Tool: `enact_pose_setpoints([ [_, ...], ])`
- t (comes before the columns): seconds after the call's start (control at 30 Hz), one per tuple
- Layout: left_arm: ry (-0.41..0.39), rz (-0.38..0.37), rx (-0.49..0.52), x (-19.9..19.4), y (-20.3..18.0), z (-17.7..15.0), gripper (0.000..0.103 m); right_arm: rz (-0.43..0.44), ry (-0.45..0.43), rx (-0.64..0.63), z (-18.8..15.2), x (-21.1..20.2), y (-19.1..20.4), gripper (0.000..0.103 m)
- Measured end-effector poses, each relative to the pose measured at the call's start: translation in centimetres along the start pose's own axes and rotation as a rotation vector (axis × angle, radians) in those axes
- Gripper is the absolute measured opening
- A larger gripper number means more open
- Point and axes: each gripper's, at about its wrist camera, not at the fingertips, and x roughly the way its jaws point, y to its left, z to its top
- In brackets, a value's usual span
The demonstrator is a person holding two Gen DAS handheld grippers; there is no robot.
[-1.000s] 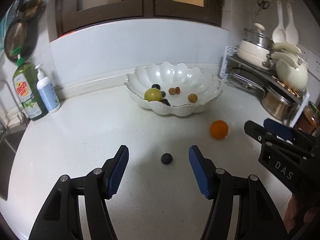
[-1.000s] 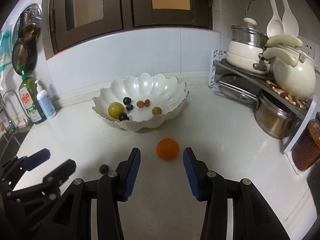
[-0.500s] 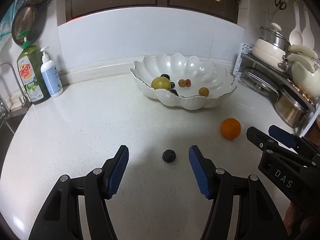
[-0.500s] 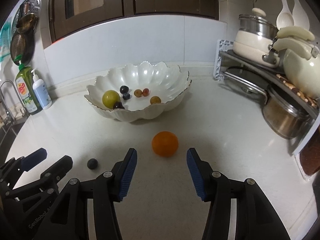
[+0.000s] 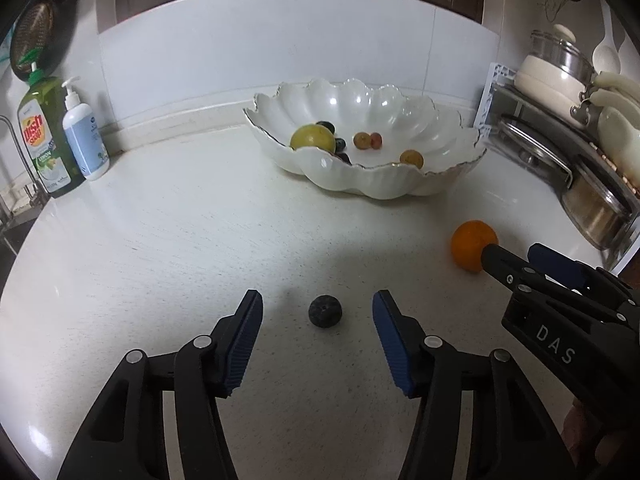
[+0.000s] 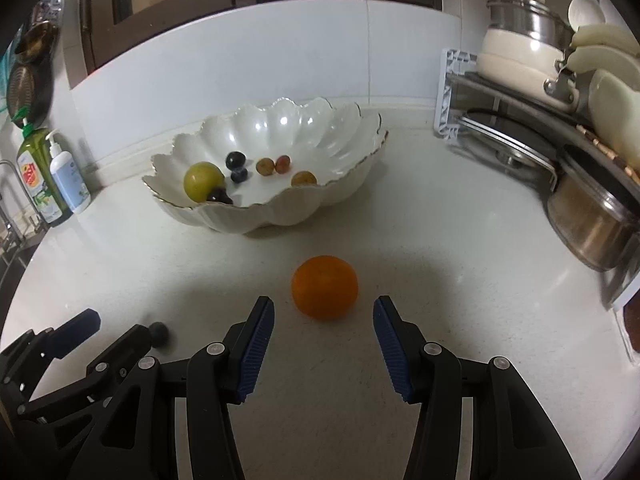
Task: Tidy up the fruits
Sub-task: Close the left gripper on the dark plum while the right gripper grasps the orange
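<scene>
A white scalloped bowl [image 5: 440,184] [image 6: 344,196] at the back of the counter holds a yellow-green fruit [image 5: 313,137], dark berries and small grapes. A small dark fruit [image 5: 325,311] lies on the counter just ahead of and between the tips of my open left gripper [image 5: 318,312]; it also shows in the right wrist view [image 6: 160,334]. An orange [image 6: 324,287] [image 5: 472,242] lies just ahead of and between the tips of my open right gripper [image 6: 324,316]. Neither gripper holds anything.
Green dish soap [image 5: 42,136] and a white pump bottle [image 5: 82,140] stand at the back left beside the sink edge. A rack with pots, lids and a kettle [image 6: 560,92] fills the right side.
Both grippers have moved forward and lower toward the counter. The dark fruit now sits nearer between the left fingertips, the orange nearer the right ones. Both stay open.
</scene>
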Motion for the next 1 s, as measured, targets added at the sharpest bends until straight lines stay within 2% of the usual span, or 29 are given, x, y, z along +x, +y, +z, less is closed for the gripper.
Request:
enact_pose_setpoints([
  [0.43,0.065,-0.002,0.008,2.6,-0.4,-0.2,0.045,0.016,0.044,-0.001,0.2,2.9,-0.3,0.053],
  [0.6,0.085,-0.007,0.001,3.1,-0.3,-0.2,0.039,0.012,0.058,-0.004,0.4,3.7,-0.2,0.053],
  [0.67,0.091,-0.007,-0.005,3.4,-0.2,-0.3,0.033,0.016,0.064,0.002,0.4,4.0,-0.2,0.053],
  [0.8,0.092,-0.010,-0.008,3.5,0.0,-0.3,0.029,0.021,0.070,0.006,0.4,4.4,0.0,0.053],
  [0.9,0.092,-0.023,-0.015,3.4,0.1,-0.2,0.023,0.016,0.076,0.007,0.3,4.6,0.1,0.050],
  [1.0,0.092,-0.034,-0.009,3.4,0.1,-0.2,0.022,0.006,0.074,0.005,0.3,4.6,0.0,0.046],
])
